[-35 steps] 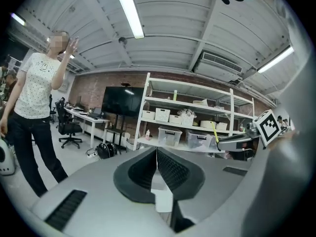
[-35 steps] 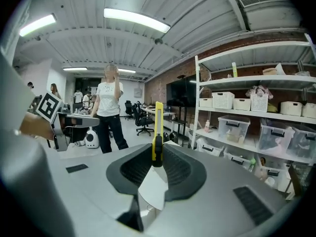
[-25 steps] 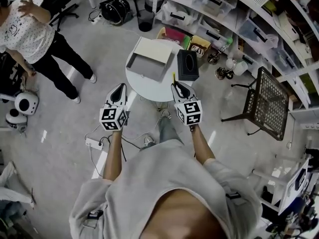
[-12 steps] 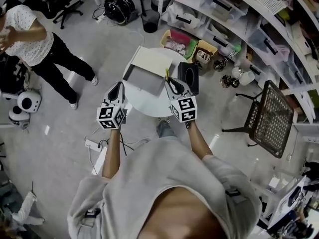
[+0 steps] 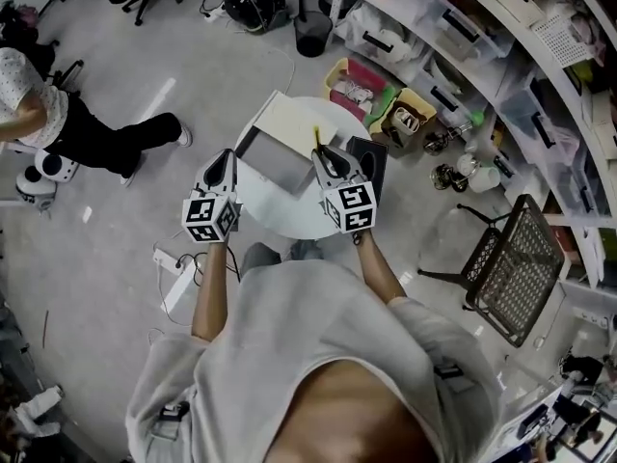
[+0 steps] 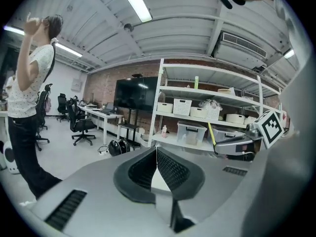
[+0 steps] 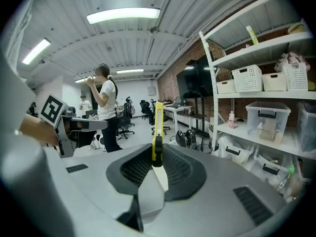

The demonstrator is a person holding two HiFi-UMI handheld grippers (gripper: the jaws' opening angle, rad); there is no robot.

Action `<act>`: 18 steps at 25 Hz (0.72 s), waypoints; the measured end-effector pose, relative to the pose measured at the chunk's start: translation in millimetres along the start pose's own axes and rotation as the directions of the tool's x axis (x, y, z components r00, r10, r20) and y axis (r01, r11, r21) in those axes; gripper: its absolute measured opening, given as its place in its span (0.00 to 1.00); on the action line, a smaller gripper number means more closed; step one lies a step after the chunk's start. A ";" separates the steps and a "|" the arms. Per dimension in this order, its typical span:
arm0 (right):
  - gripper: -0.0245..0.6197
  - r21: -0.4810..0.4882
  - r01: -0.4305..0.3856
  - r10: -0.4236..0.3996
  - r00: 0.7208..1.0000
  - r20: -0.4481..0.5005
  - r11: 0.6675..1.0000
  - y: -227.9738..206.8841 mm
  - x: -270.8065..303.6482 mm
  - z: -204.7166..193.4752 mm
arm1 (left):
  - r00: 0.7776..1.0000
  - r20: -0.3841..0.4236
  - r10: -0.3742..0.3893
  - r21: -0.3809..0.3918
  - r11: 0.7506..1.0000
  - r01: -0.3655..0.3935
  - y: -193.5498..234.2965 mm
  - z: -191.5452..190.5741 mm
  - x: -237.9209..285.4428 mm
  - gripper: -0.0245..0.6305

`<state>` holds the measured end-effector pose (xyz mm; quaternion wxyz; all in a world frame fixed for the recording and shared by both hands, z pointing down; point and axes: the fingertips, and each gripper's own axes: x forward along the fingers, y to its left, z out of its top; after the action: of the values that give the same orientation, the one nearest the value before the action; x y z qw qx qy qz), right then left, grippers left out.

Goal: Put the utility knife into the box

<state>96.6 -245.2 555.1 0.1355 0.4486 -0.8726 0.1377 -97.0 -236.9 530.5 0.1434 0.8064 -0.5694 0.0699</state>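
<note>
So the right gripper point(image 7: 156, 158) has its jaws clenched on the utility knife point(image 7: 157, 127), a thin yellow one. They pinch its lower end, so they stand only a sliver apart, and the rest of the knife sticks straight out past the tips. In the head view the knife pokes forward over the round white table point(image 5: 289, 212), with its far end about at the right edge of the box point(image 5: 275, 157). The box sits open on that table: a grey tray with a pale lid point(image 5: 297, 119) lying behind it. I can't tell whether the knife touches the box or hangs above it. A black tissue box point(image 5: 369, 157) sits just beside the right gripper, on the table's right side.

The left gripper point(image 6: 157, 151) is clamped shut on nothing, jaws pressed together with no gap I can see. It hangs at the table's left edge, near the box's left corner but apart from it. Both grippers point roughly the same way, side by side, with the box ahead of them and between them
</note>
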 end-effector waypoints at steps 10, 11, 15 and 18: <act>0.17 0.000 -0.029 0.029 0.998 -0.059 1.000 15.7 40.9 -7.1 | 0.999 -0.024 0.021 -0.035 0.999 -0.022 38.7 -11.4 10.9 0.07; 0.17 0.002 -0.026 0.026 0.997 -0.066 1.000 18.6 44.3 -8.2 | 1.000 -0.027 0.014 -0.038 0.999 -0.015 42.6 -11.9 12.7 0.07; 0.17 0.016 -0.007 0.008 0.994 -0.106 1.000 29.6 54.0 -18.8 | 0.999 -0.047 -0.015 -0.052 0.999 0.012 55.9 -17.8 16.1 0.07; 0.17 0.026 0.013 -0.009 0.990 -0.138 1.000 32.2 62.0 -30.0 | 0.997 -0.067 -0.034 -0.071 0.997 0.030 63.9 -27.2 21.6 0.07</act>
<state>38.8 -262.5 601.3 0.1902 0.4444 -0.8568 0.1793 -148.2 -267.7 572.0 0.1918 0.8071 -0.5533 0.0750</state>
